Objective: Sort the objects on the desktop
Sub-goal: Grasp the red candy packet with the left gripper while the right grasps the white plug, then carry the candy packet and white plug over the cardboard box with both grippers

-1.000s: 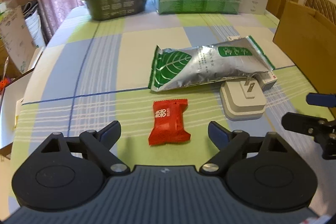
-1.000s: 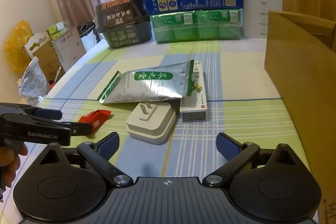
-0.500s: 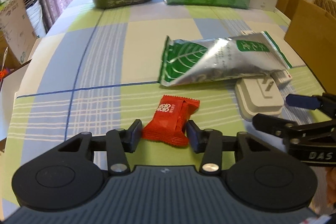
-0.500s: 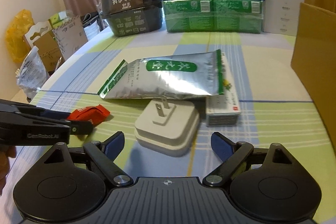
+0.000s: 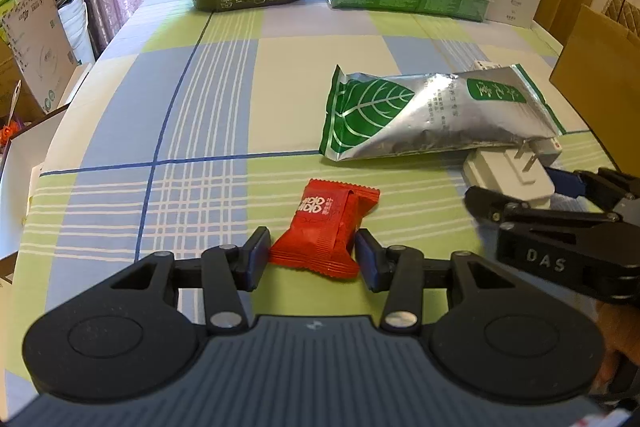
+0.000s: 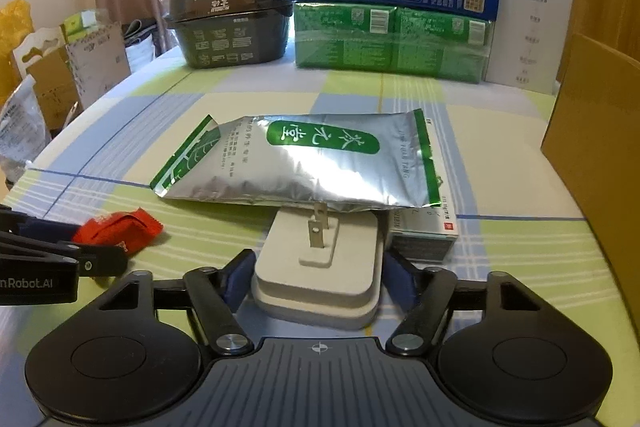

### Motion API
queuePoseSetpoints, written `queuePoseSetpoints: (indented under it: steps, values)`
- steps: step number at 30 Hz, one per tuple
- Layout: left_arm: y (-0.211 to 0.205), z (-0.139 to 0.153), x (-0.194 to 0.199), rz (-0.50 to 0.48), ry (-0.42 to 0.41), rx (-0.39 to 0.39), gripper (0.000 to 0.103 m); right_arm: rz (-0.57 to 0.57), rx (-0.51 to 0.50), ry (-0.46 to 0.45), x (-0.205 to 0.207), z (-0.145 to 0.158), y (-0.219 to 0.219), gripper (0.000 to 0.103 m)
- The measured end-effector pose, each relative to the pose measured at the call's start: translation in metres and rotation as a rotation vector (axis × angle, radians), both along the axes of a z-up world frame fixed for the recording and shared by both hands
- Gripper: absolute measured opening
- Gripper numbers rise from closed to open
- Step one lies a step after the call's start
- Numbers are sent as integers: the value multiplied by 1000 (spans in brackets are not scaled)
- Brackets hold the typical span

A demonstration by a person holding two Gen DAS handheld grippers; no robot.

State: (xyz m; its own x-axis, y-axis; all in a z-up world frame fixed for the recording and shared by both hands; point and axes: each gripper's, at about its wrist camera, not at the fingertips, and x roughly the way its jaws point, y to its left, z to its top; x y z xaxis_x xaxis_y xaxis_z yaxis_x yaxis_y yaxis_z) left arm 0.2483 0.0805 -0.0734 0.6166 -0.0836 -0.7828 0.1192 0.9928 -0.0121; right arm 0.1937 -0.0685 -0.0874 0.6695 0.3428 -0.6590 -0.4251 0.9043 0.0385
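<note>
Left wrist view shows the left gripper (image 5: 311, 254) pinching the red candy packet (image 5: 325, 229) near the table's (image 5: 120, 131) front edge, while the right gripper (image 6: 318, 273) brackets the white plug adapter (image 6: 320, 267), fingers touching its sides, likely so both can be lifted at once for sorting.
</note>
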Motion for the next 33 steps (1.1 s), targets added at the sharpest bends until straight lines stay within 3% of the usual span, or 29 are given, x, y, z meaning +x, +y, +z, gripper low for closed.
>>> queuePoseSetpoints:
  steps: [10, 23, 28, 33]
  values:
    - [-12, 5, -14, -33, 8, -14, 41, 33, -17, 59, -25, 11, -51, 63]
    - [-94, 17, -109, -187, 6, 29, 41, 44, -67, 105, -107, 26, -149, 63]
    - [-117, 7, -133, -207, 15, 28, 60, 52, -57, 97, -128, 23, -172, 65]
    - [-120, 5, -135, -185, -18, 23, 63, 51, -46, 73, -131, 20, -175, 75]
